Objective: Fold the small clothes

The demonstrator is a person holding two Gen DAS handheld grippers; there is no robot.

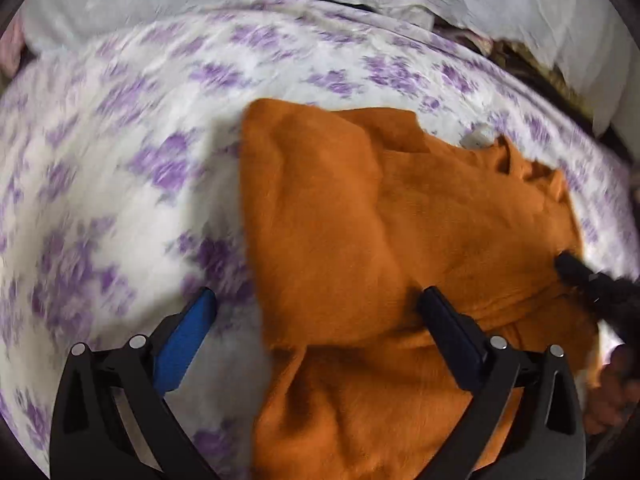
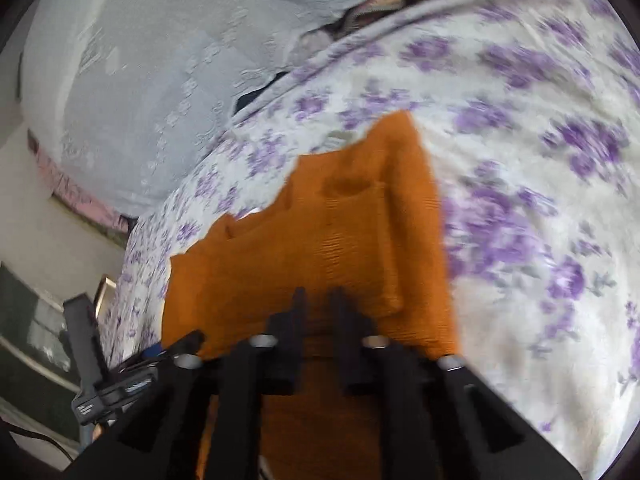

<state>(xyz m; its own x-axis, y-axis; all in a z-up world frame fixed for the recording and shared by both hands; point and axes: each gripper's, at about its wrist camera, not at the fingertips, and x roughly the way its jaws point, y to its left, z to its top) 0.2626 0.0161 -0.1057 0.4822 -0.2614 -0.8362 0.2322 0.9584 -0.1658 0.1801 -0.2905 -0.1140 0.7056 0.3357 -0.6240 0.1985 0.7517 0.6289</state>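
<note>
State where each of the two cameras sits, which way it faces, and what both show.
Left wrist: on the left gripper, looking steeply down at the orange garment on the floral sheet; its spread fingers show.
Right wrist: on the right gripper, looking down along the same garment; its fingers close together over the cloth.
Shared: garment, sheet, and each view catches the other gripper at its edge.

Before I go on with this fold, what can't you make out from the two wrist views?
- Orange garment, both views: near edge cut off by the frame and gripper bodies.
- Right gripper, right wrist view: jaws look shut; motion blur hides whether cloth is pinched.
- Small pale item, left wrist view: too small, blurred.
- Floral bedsheet: pattern smeared.
</note>
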